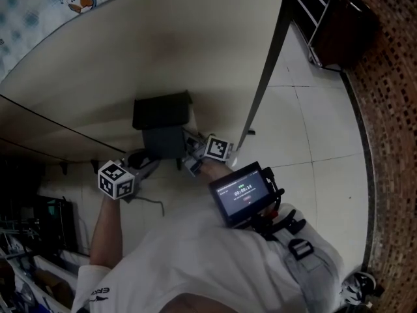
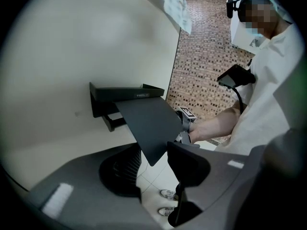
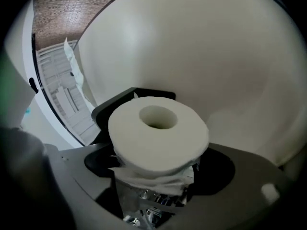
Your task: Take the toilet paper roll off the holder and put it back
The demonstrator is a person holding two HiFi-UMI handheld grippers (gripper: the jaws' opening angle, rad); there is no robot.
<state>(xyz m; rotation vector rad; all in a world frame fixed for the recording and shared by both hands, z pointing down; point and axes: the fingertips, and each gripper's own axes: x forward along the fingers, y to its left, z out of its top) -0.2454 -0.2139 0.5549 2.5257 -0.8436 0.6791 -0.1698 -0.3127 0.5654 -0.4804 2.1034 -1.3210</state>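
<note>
One toilet paper roll (image 3: 158, 133) clamped in right tool (image 3: 158, 169) | left tool (image 2: 151, 169) gaping

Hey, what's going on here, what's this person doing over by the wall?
A person is working at a black wall-mounted holder with two hand-held grippers. The right gripper is clamped on the toilet paper roll, which appears to be off the holder, its core hole empty. The left gripper is at the holder's flap cover, which is tilted up with its lower corner between the jaws. I can't tell whether it grips or just props it.
</note>
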